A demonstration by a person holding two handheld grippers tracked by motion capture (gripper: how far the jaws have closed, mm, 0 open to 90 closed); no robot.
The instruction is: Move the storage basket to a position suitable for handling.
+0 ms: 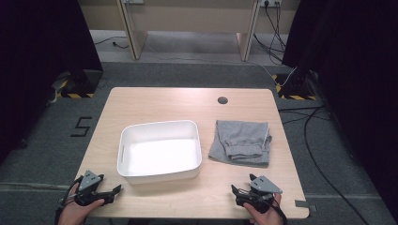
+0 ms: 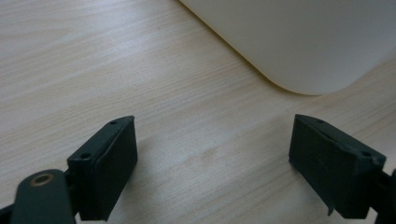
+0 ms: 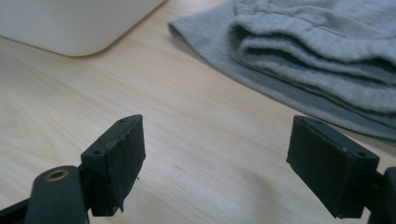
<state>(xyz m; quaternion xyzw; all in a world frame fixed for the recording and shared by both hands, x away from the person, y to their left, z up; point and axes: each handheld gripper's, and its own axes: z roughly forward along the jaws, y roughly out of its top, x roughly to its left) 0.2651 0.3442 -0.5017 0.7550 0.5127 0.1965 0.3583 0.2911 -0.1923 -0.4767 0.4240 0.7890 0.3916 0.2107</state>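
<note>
- High view: my left gripper (image 1: 114, 191) rests at the lower left of the frame, on the near edge of the table (image 1: 155, 101), with my hand around its body.
- My right gripper (image 1: 236, 191) rests at the lower right of the frame, also on the near edge, held from below.
- Left gripper view: my two black jaws stand wide apart, bare wood between them, nothing held. Left gripper (image 2: 214, 158) sits low over the tabletop.
- Right gripper view: jaws likewise spread wide, nothing between them but wood. Right gripper (image 3: 215, 158) is just above the surface.
- White tub (image 1: 126, 140) sits at the centre of the frame in the high view, open side up, interior bare.
- Its rounded corner (image 2: 299, 51) fills the upper right of the left gripper view, apart from my jaws.
- Grey folded garment (image 1: 240, 142) lies flat on the table just right of the tub, not touching it, right of centre in the high view.
- In the right gripper view the garment (image 3: 317, 51) occupies the upper right, folds stacked, near my right-hand jaw but clear of it; the tub's corner (image 3: 74, 23) is at upper left.
- Small round hole (image 1: 223, 100) in the tabletop, beyond the garment, upper centre.
</note>
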